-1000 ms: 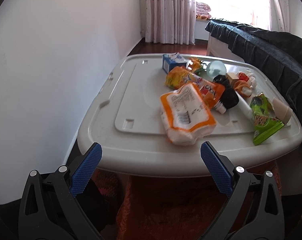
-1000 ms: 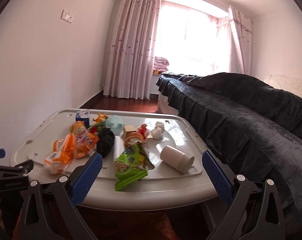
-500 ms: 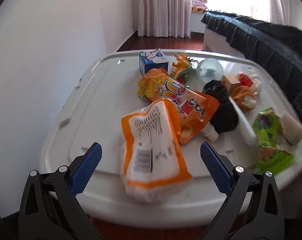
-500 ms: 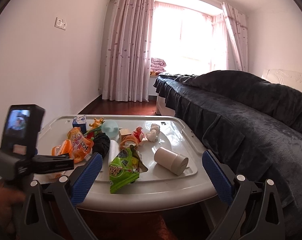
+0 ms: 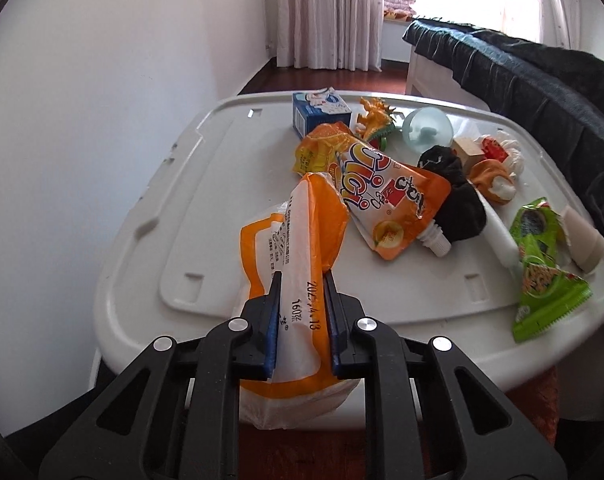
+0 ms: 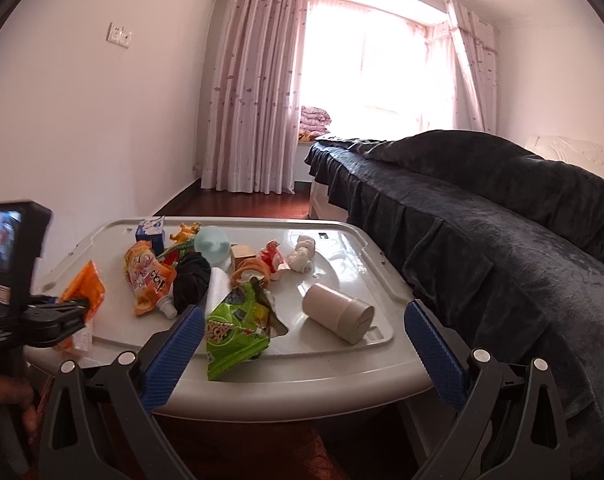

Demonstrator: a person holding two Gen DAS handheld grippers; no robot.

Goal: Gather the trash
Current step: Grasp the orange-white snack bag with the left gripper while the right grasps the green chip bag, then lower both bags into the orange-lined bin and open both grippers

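My left gripper (image 5: 301, 280) is shut on an orange and white plastic packet (image 5: 302, 236) at the near left edge of the white bin lid (image 5: 206, 184); the packet is squeezed between the blue pads. The same packet (image 6: 84, 288) and the left gripper (image 6: 78, 305) show in the right wrist view. My right gripper (image 6: 302, 318) is open and empty, held before the lid's near edge. In front of it lie a green snack bag (image 6: 234, 332) and a beige cup (image 6: 337, 312) on its side.
On the lid also lie an orange drink pouch (image 5: 385, 200), a black sock (image 5: 457, 196), a blue carton (image 5: 317, 112), a pale green ball (image 5: 425, 130), crumpled tissue (image 6: 302, 258) and small wrappers. A bed with dark cover (image 6: 501, 224) runs along the right. A white wall (image 5: 102, 120) is at left.
My left gripper moved forward over the orange and white packet and closed on it. The right gripper stayed open and barely moved.
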